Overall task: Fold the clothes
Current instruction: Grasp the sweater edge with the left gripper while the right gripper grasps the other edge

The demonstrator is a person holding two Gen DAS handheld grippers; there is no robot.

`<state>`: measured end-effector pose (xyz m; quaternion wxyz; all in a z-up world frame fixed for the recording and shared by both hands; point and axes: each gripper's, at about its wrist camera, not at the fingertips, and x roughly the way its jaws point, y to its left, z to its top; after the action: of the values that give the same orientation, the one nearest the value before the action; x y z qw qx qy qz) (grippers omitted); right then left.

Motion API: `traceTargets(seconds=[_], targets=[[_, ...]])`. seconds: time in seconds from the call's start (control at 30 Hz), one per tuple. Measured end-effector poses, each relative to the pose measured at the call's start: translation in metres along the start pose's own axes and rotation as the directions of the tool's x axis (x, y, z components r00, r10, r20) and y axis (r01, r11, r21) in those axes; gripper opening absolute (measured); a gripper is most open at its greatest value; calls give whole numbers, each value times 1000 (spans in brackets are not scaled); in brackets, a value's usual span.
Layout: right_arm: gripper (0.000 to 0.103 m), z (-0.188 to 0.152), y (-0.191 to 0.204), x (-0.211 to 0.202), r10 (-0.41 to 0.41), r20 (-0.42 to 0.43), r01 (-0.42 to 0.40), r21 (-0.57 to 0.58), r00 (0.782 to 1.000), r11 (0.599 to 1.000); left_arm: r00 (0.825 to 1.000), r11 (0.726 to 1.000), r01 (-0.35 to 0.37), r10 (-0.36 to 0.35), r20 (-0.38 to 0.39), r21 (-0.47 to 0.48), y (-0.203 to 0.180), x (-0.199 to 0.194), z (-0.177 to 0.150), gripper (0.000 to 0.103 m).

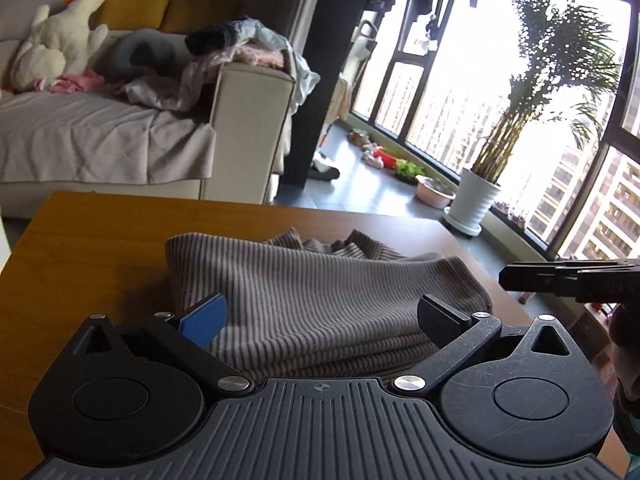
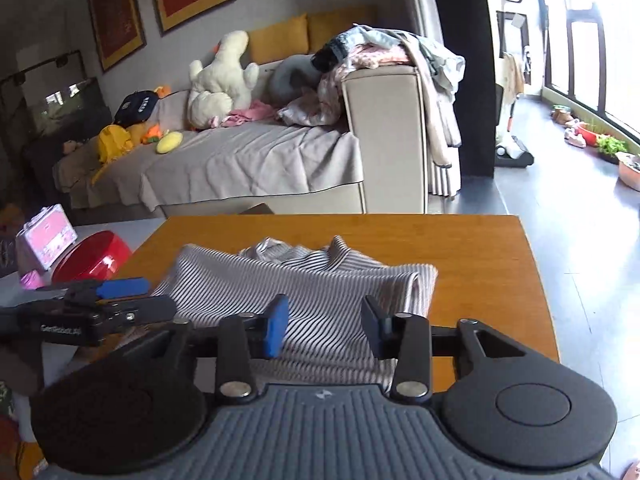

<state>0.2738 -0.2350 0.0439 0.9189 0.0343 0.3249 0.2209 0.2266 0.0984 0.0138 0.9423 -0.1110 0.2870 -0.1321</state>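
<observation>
A grey-and-white striped garment (image 1: 304,292) lies folded in layers on the wooden table (image 1: 80,248), its collar end rumpled at the far side. My left gripper (image 1: 324,316) hovers over the garment's near edge, open wide, its blue pad (image 1: 204,316) and black pad apart with nothing pinched. In the right wrist view the same garment (image 2: 320,284) sits below my right gripper (image 2: 325,330), whose jaws stand partly apart and grip nothing. The left gripper (image 2: 140,298) shows at the garment's left side, and the right gripper (image 1: 520,280) enters the left wrist view from the right edge.
Behind the table stands a beige sofa (image 2: 384,140) with a clothes pile (image 2: 384,52) on its armrest and a white plush toy (image 2: 220,80). A red bowl (image 2: 94,258) and pink box (image 2: 46,240) sit left of the table. A potted palm (image 1: 476,196) stands by the window.
</observation>
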Motion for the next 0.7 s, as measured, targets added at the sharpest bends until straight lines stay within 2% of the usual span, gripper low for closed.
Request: traceTargets(seconds=[0.13, 0.3, 0.47, 0.53, 0.57, 0.6, 0.63, 0.67, 0.7], targets=[[51, 7, -36, 32, -12, -44, 17, 112, 999, 994, 997, 991, -59, 53, -56, -119, 45, 15, 24, 103], [61, 6, -61, 79, 28, -99, -11, 171, 995, 985, 984, 970, -41, -2, -176, -241, 87, 55, 37, 103], [68, 9, -65, 111, 73, -116, -57, 135, 991, 989, 984, 979, 10, -46, -174, -205, 89, 84, 44, 103], [61, 13, -64, 119, 90, -114, -77, 116, 989, 990, 982, 980, 39, -73, -174, -193, 86, 92, 47, 100], [46, 15, -64, 122, 97, -110, -84, 117, 989, 990, 983, 985, 38, -68, -172, -171, 84, 95, 48, 94], [38, 16, -63, 124, 102, -106, -89, 120, 989, 989, 984, 989, 25, -49, -169, -144, 82, 96, 48, 87], [35, 16, -63, 125, 101, -101, -89, 122, 990, 988, 986, 993, 11, -30, -166, -116, 80, 98, 48, 72], [27, 17, -62, 123, 98, -93, -86, 118, 991, 989, 987, 995, -17, 1, -162, -98, 80, 98, 48, 56], [24, 18, -59, 117, 93, -77, -85, 102, 993, 991, 987, 995, -37, 22, -158, -94, 81, 96, 49, 49]])
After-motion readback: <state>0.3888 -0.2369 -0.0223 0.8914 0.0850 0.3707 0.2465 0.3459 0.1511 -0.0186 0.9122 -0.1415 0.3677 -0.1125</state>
